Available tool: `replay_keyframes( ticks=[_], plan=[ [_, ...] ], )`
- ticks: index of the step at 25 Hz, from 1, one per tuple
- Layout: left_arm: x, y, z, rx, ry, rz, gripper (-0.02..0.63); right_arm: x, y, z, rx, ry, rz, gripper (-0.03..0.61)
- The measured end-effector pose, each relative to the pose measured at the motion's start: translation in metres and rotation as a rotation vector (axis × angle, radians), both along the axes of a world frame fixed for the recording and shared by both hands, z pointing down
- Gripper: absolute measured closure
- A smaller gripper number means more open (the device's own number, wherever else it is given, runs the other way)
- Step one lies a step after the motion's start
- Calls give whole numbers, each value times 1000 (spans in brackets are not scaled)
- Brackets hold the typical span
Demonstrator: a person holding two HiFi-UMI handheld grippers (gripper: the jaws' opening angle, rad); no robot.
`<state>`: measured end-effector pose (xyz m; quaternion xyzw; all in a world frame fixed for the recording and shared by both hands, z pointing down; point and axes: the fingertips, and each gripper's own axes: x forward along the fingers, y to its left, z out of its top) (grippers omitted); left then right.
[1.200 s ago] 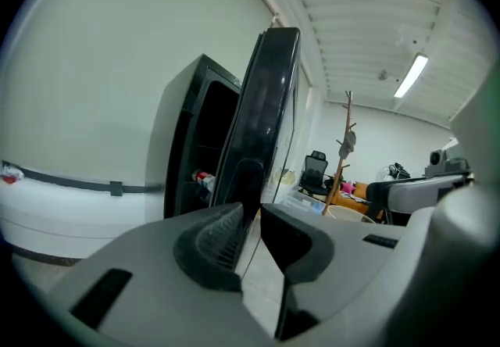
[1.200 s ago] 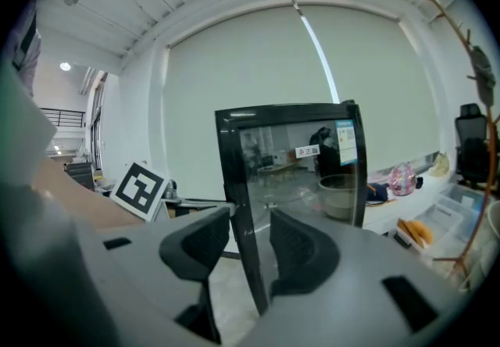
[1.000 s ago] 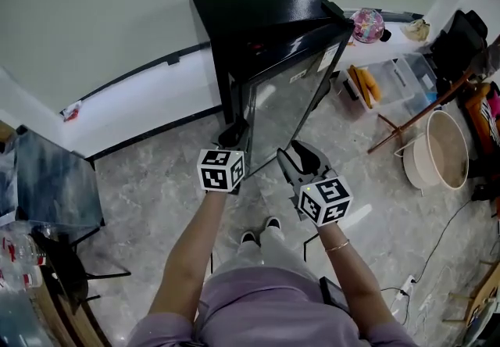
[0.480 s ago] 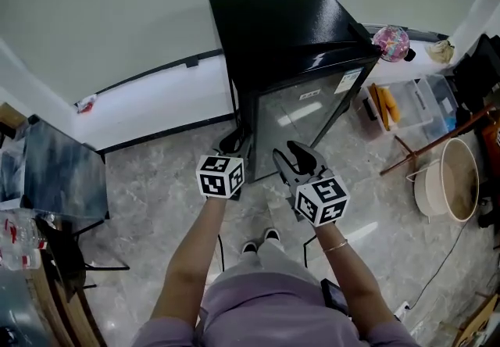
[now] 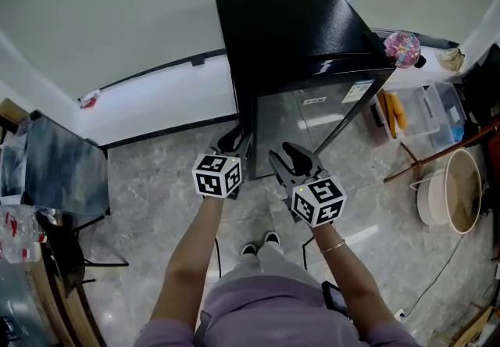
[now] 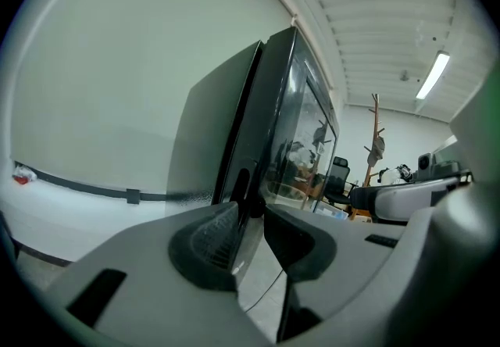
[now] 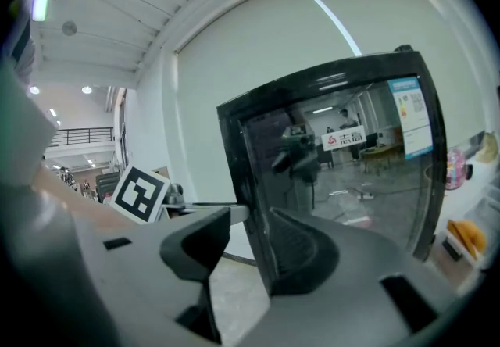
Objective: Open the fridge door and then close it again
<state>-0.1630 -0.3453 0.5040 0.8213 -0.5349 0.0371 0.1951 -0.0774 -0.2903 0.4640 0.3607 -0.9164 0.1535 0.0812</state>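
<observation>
Now, fridge [image 5: 289, 25]: we note a small black cabinet with a glossy top. It stands on the grey marbled floor [image 5: 156, 197] with its back to the pale wall [image 5: 117, 9].
Fridge door [image 5: 312, 115]: a black frame surrounds a mirror-like glass front that reflects the room. A white sticker [image 5: 358, 91] sits at its upper corner, on the side away from the grippers. The door lies close against the cabinet; we cannot tell whether it is fully shut.
Left gripper [image 6: 251, 211]: the jaws are a narrow gap apart and have just been opening; nothing is pinched. In the left gripper view the door's free edge rises just beyond the gap, in line with it. We see no pad pressing on it.
Right gripper [image 7: 251, 219]: the jaws are apart, wider than the left pair. The door's free edge stands between them. The pad on the view's right lies close along the glass front, but we cannot confirm contact. The other pad is clear of the frame, with floor showing in the gap. We read this as not clamped.
Head view: both grippers sit side by side at the door's free edge, the left at the corner and the right in front of the glass.
</observation>
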Motion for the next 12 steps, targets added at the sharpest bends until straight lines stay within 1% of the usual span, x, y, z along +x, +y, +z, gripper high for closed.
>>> replay_keyframes(
  ticks=[6, 9, 12],
  plan=[
    [-5, -3, 0, 6, -17, -3, 525, -1, -1, 0, -7, -5, 4, 422],
    [-8, 0, -1, 2, -32, -41, 523, 4, 2, -1, -13, -13, 15, 423],
    [-12, 12, -3, 16, -59, -74, 528, 8, 8, -3, -16, -24, 27, 428]
  ],
)
